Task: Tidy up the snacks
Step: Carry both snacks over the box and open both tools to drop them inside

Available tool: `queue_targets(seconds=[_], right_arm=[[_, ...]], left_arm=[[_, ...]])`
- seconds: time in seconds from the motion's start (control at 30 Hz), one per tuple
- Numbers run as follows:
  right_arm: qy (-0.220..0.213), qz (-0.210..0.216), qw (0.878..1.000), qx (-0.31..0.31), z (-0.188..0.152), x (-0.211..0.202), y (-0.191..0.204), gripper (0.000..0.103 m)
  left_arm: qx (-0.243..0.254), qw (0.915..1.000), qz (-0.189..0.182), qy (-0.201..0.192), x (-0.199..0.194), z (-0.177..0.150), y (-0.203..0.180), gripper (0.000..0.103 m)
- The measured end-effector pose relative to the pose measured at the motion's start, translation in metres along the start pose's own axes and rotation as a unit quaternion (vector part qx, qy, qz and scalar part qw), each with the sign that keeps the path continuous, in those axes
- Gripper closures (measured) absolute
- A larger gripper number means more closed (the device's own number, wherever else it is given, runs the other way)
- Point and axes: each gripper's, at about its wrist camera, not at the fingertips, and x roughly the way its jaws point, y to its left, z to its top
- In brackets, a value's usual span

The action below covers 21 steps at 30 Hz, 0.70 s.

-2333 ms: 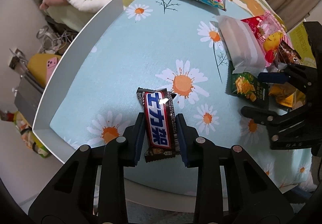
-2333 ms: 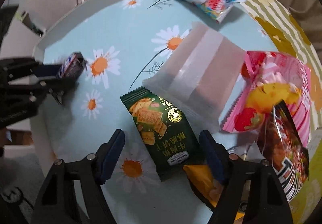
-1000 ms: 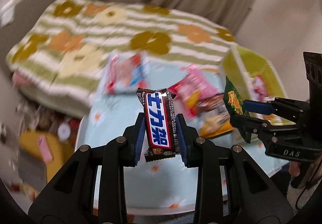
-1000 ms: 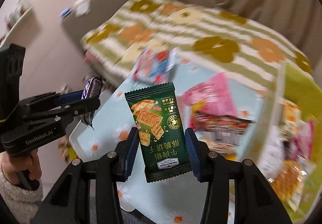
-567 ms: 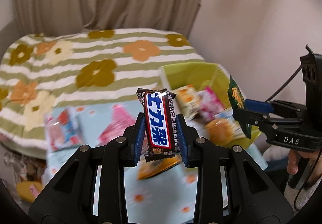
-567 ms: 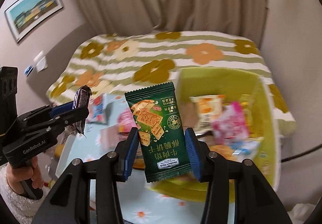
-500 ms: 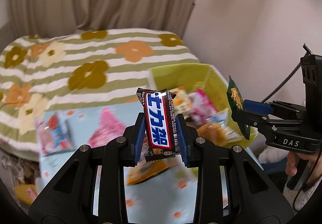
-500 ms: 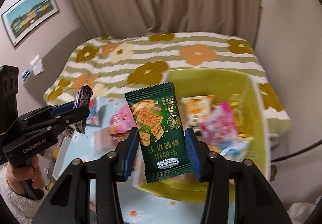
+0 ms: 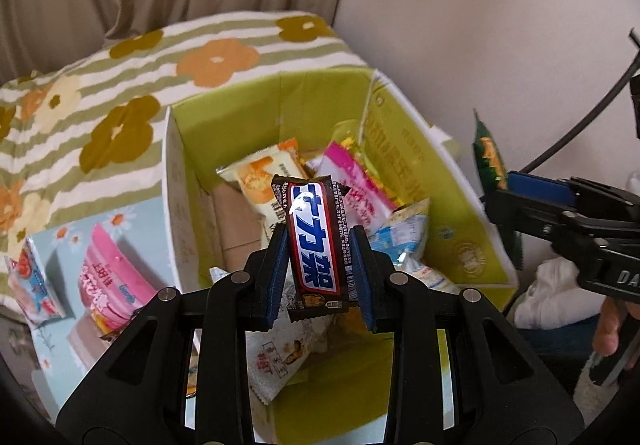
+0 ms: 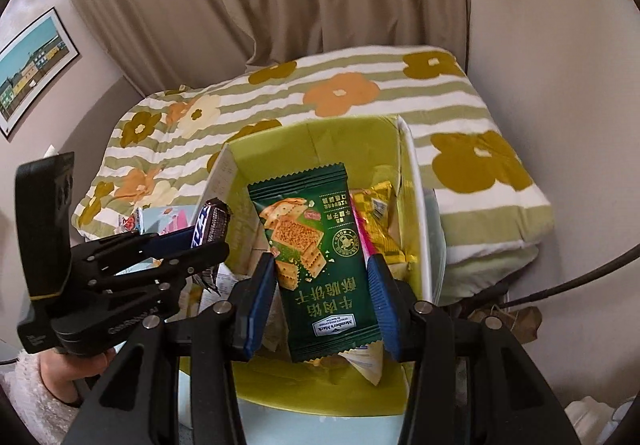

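Since half a second ago, swung closer over the green box (image 9: 404, 149); box now larger and sharper in both views, filling the middle, with less of the striped bedspread (image 10: 360, 85) showing. Grips unchanged.

Left gripper (image 9: 320, 265) clamped on an upright chocolate bar (image 9: 316, 241), held above the box's open top near its left wall. Right gripper (image 10: 322, 297) clamped on a green cracker packet (image 10: 316, 261), also upright, above the box's interior.

Inside the box: a loose heap of snack packets (image 9: 356, 193), partly hidden behind the bar and packet; exact count hard to tell. Box's near edge cut off behind the gripper frames.

Left of the box, on the floral tabletop (image 9: 52, 249): a pink bag (image 9: 108, 281) and a bag cut off at the table's left edge.

Bare hand (image 10: 76, 377) with fuzzy sleeve gripping the left handle, low at left in the right wrist view.
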Motion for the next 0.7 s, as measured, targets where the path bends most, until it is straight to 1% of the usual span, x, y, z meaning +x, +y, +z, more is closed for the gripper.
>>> queue_targets(seconds=[0.1,0.13,0.17,0.2,0.23,0.27,0.3,0.37,0.47,0.63,0.7], right_arm=[[0.007,0.009,1.000,0.006,-0.001,0.008,-0.007,0.060],[0.009,0.012,1.000,0.010,-0.001,0.010,-0.009,0.060],[0.011,0.014,1.000,0.012,-0.001,0.011,-0.010,0.060],[0.013,0.016,1.000,0.014,-0.002,0.013,-0.012,0.060],[0.014,0.017,1.000,0.016,-0.002,0.014,-0.013,0.060],[0.016,0.018,1.000,0.019,-0.001,0.015,-0.015,0.060],[0.019,0.020,0.999,0.022,-0.002,0.016,-0.017,0.060],[0.022,0.021,0.999,0.025,-0.003,0.018,-0.019,0.060],[0.026,0.021,0.999,0.029,-0.003,0.020,-0.022,0.060],[0.028,0.012,0.999,0.031,-0.003,0.020,-0.020,0.060],[0.030,0.012,0.999,0.036,-0.003,0.022,-0.020,0.060]], left_arm=[[0.011,0.9998,0.013,0.014,0.010,0.002,-0.003,0.073],[0.015,0.9995,0.016,0.021,0.014,0.002,-0.003,0.064],[0.019,0.9993,0.022,0.024,0.016,0.002,-0.003,0.050],[0.023,0.9991,0.026,0.025,0.018,0.003,-0.003,0.010],[0.025,0.9991,0.024,0.023,0.018,0.002,-0.001,0.001],[0.024,0.9993,0.020,0.020,0.017,0.002,0.001,0.000],[0.023,0.9992,0.020,0.025,0.018,0.003,0.002,0.000],[0.028,0.9984,0.034,0.036,0.021,0.002,0.003,0.000],[0.030,0.9977,0.043,0.044,0.018,-0.004,0.004,0.000],[0.014,0.9985,0.044,0.029,0.003,-0.017,0.009,0.001],[0.013,0.9983,0.053,0.020,-0.004,-0.019,0.011,0.000]])
